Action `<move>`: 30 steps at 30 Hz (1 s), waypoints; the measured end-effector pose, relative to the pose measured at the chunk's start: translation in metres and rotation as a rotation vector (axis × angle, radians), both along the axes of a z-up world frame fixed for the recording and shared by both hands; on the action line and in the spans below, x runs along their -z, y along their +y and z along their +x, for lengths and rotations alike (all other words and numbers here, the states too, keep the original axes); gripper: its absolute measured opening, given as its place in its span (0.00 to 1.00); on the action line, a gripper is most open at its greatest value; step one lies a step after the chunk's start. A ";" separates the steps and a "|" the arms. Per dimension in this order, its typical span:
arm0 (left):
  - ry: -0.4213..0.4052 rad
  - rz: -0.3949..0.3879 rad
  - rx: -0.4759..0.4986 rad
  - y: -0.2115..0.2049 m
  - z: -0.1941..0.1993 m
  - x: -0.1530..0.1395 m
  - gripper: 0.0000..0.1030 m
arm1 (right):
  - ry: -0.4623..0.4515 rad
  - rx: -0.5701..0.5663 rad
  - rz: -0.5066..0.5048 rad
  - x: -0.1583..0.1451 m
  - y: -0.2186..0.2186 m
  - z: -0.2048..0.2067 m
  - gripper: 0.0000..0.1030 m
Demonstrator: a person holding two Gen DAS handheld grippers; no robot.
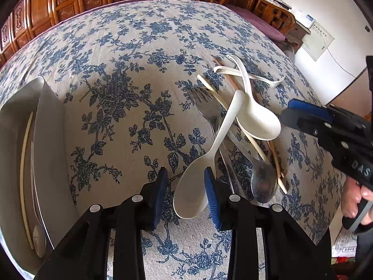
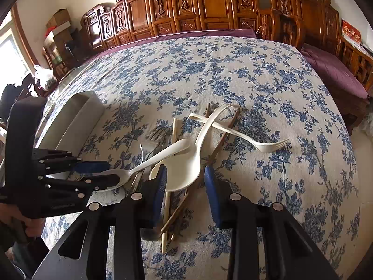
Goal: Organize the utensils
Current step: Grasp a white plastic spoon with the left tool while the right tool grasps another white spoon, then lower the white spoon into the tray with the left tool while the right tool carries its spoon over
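A pile of utensils lies on the floral tablecloth: a white plastic spoon (image 1: 258, 121), a white plastic fork (image 2: 268, 145), a metal fork (image 1: 205, 102), a metal spoon (image 1: 263, 179) and chopsticks (image 2: 172, 219). My left gripper (image 1: 186, 186) is open, its jaws on either side of the bowl of another white plastic spoon (image 1: 193, 186), which it seems to touch with the right pad. This spoon also shows in the right wrist view (image 2: 149, 163). My right gripper (image 2: 185, 177) is open over the bowl of the white spoon (image 2: 181, 175) in the pile.
A white organizer tray (image 1: 49, 140) stands at the left, holding a cream chopstick (image 1: 23, 182) and a white utensil. It also shows in the right wrist view (image 2: 70, 121). Carved wooden furniture and a purple cushion line the table's far side.
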State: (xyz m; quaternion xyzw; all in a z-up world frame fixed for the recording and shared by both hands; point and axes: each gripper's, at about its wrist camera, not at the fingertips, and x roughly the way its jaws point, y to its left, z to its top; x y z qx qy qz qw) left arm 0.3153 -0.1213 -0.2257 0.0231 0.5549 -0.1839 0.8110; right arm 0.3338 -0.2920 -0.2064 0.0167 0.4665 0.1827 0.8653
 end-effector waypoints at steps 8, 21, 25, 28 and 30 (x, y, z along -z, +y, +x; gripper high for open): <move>0.017 0.017 0.000 0.001 -0.002 -0.002 0.05 | 0.071 0.054 -0.040 0.003 -0.012 0.011 0.36; -0.154 0.002 -0.026 0.024 -0.058 -0.044 0.01 | -0.041 0.047 -0.046 0.000 0.006 0.022 0.40; -0.208 -0.002 -0.044 0.033 -0.067 -0.065 0.01 | -0.027 0.066 -0.042 0.008 0.011 0.035 0.40; -0.233 -0.012 -0.059 0.041 -0.073 -0.075 0.01 | -0.001 0.071 -0.055 0.016 0.016 0.043 0.40; -0.246 -0.017 -0.073 0.048 -0.077 -0.080 0.01 | 0.016 0.075 -0.075 0.022 0.019 0.049 0.40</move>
